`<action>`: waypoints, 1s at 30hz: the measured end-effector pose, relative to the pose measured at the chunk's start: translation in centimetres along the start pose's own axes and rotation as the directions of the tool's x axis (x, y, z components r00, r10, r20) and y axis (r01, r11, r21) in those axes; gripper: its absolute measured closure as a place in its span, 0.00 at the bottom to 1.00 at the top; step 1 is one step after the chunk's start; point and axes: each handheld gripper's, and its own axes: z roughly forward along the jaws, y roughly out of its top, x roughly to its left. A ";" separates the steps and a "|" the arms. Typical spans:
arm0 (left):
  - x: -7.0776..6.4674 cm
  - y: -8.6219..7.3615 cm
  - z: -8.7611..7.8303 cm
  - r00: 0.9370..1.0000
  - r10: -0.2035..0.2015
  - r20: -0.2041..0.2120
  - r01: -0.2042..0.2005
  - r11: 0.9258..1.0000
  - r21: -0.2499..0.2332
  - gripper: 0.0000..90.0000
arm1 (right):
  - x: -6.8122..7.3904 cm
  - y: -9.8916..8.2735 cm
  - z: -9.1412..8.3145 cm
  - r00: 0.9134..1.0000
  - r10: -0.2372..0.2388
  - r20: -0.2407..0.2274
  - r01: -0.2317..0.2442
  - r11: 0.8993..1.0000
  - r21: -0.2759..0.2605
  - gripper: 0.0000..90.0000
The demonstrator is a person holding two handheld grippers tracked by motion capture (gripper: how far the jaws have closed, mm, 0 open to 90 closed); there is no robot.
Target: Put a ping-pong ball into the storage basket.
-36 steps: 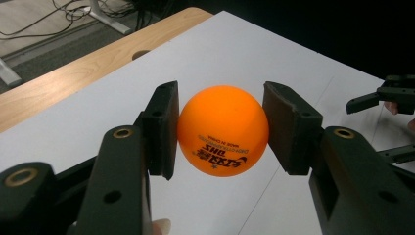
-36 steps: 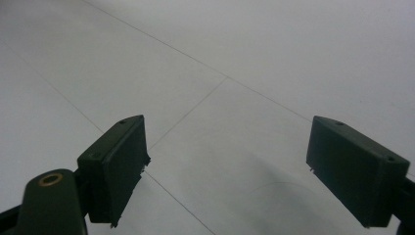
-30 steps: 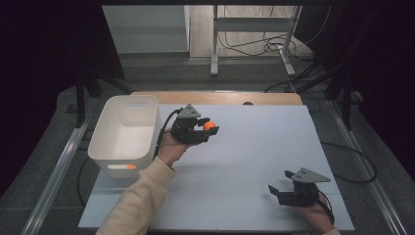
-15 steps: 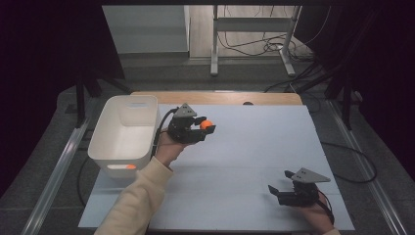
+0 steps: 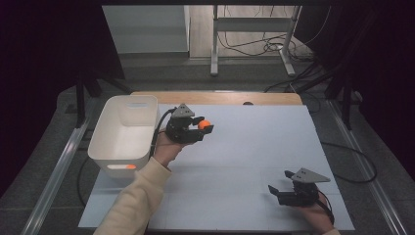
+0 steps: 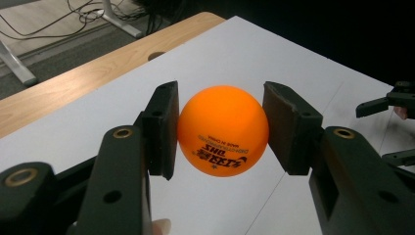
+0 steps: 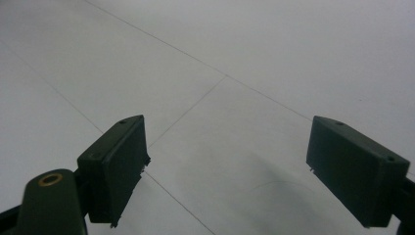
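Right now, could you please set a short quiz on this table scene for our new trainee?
1. True or false: the left claw is shut on the orange ball.
2. The white tub lies on which side of the left claw in the high view? A) its left B) its right C) in front of the right claw
3. Fill in: the jaws of the right claw stand ____ above the white table.

Key: 1 true; 2 A; 3 open, with nothing between them.
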 end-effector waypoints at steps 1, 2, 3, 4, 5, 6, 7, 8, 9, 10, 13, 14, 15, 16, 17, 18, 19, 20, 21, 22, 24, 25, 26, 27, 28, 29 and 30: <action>0.0 0.0 0.0 1.000 0.000 0.000 0.000 1.000 0.001 0.56 | 0.0 0.0 0.0 1.000 0.000 -0.002 0.000 1.000 -0.002 0.17; 0.0 0.0 0.0 1.000 0.001 -0.001 -0.001 1.000 0.001 0.56 | 0.0 0.0 0.0 1.000 -0.001 0.001 0.001 1.000 0.000 0.17; 0.0 0.0 0.0 1.000 0.000 -0.001 0.000 1.000 0.001 0.56 | 0.0 0.0 0.0 1.000 -0.002 0.001 0.002 1.000 0.001 0.17; 0.0 -0.1 0.0 1.000 -0.001 -0.001 0.001 1.000 0.002 0.56 | 0.0 0.0 0.0 1.000 -0.002 0.001 0.002 1.000 0.001 0.17; 0.0 -0.1 0.1 1.000 -0.001 0.000 0.001 1.000 0.002 0.56 | 0.0 0.0 0.0 1.000 -0.001 0.001 0.001 1.000 0.000 0.17; 0.0 -0.1 0.1 1.000 -0.001 0.002 0.001 1.000 0.003 0.56 | 0.0 0.0 0.0 1.000 -0.001 0.001 0.001 1.000 0.000 0.17; 0.0 -0.1 0.1 1.000 -0.001 0.002 0.001 1.000 0.003 0.56 | 0.0 0.0 0.0 1.000 -0.001 0.001 0.001 1.000 0.000 0.17; 0.0 -0.2 0.1 1.000 -0.001 0.002 0.001 1.000 0.004 0.56 | 0.0 0.0 0.0 1.000 -0.001 0.001 0.001 1.000 0.000 0.17; 0.0 -0.2 0.1 1.000 -0.003 0.004 0.003 1.000 0.005 0.56 | 0.0 0.0 0.0 1.000 -0.001 0.001 0.001 1.000 0.000 0.17; -0.1 -0.3 0.2 1.000 -0.002 0.004 0.002 1.000 0.007 0.56 | 0.0 0.0 0.0 1.000 -0.001 0.001 0.001 1.000 0.000 0.17; 0.0 -0.4 0.2 1.000 -0.004 0.005 0.004 1.000 0.006 0.56 | 0.0 0.0 0.0 1.000 -0.002 0.001 0.002 1.000 0.001 0.17; 0.0 -0.4 0.2 1.000 -0.004 0.005 0.004 1.000 0.006 0.56 | 0.0 0.0 0.0 1.000 -0.002 0.001 0.002 1.000 0.001 0.17; 0.0 -0.4 0.1 1.000 -0.005 0.005 0.005 1.000 0.007 0.56 | 0.0 0.0 0.0 1.000 -0.001 0.001 0.001 1.000 0.000 0.17; 0.0 -0.5 0.1 1.000 -0.005 0.005 0.005 1.000 0.008 0.56 | 0.0 0.0 0.0 1.000 -0.001 0.001 0.001 1.000 0.000 0.17; 0.0 -0.5 0.1 1.000 -0.005 0.006 0.005 1.000 0.009 0.56 | 0.0 0.0 0.0 1.000 -0.002 0.001 0.002 1.000 0.000 0.17; 0.0 -0.5 0.1 1.000 -0.006 0.006 0.006 1.000 0.010 0.56 | 0.0 0.0 0.0 1.000 -0.001 0.002 0.001 1.000 0.000 0.17; 0.0 -0.5 0.1 1.000 -0.007 0.006 0.006 1.000 0.010 0.56 | 0.0 0.0 0.0 1.000 -0.001 0.002 0.001 1.000 0.001 0.17; 0.0 -0.5 0.1 1.000 -0.008 0.008 0.008 1.000 0.008 0.56 | 0.0 0.0 0.0 1.000 -0.002 0.002 0.002 1.000 0.001 0.17; 0.0 -0.5 0.1 1.000 -0.008 0.008 0.008 1.000 0.008 0.56 | 0.0 0.0 0.0 1.000 -0.001 0.002 0.001 1.000 0.001 0.17; 0.0 -0.5 -0.2 1.000 -0.005 0.002 0.005 1.000 0.003 0.56 | 0.0 0.0 0.0 1.000 -0.001 0.002 0.001 1.000 0.001 0.17; 0.1 -0.5 -0.4 1.000 -0.002 -0.002 0.002 1.000 -0.001 0.56 | 0.0 0.0 0.0 1.000 0.000 0.000 0.000 1.000 -0.003 0.17; 0.1 -0.4 -0.8 1.000 0.000 -0.010 0.000 1.000 -0.005 0.56 | 0.0 0.0 0.0 1.000 -0.001 -0.001 0.001 1.000 -0.005 0.17; 0.2 -0.4 -1.2 1.000 0.001 -0.016 -0.002 1.000 -0.006 0.56 | 0.0 0.0 -0.1 1.000 -0.001 -0.001 0.001 1.000 -0.006 0.17; 0.3 -0.4 -1.6 1.000 -0.001 -0.024 0.001 1.000 -0.011 0.56 | 0.0 0.0 -0.1 1.000 0.000 0.000 0.000 1.000 -0.007 0.17; 0.5 -0.5 -2.2 0.999 -0.006 -0.034 0.005 1.000 -0.020 0.56 | -0.1 0.0 -0.1 1.000 0.000 0.000 0.000 1.000 -0.007 0.17; 0.7 -0.5 -2.6 0.999 -0.009 -0.041 0.008 1.000 -0.027 0.56 | -0.1 0.0 -0.1 1.000 0.000 0.000 0.000 1.000 -0.006 0.17; 0.7 -0.5 -2.6 0.999 -0.009 -0.041 0.008 1.000 -0.027 0.56 | -0.1 0.0 -0.1 1.000 0.000 0.000 0.000 1.000 -0.006 0.17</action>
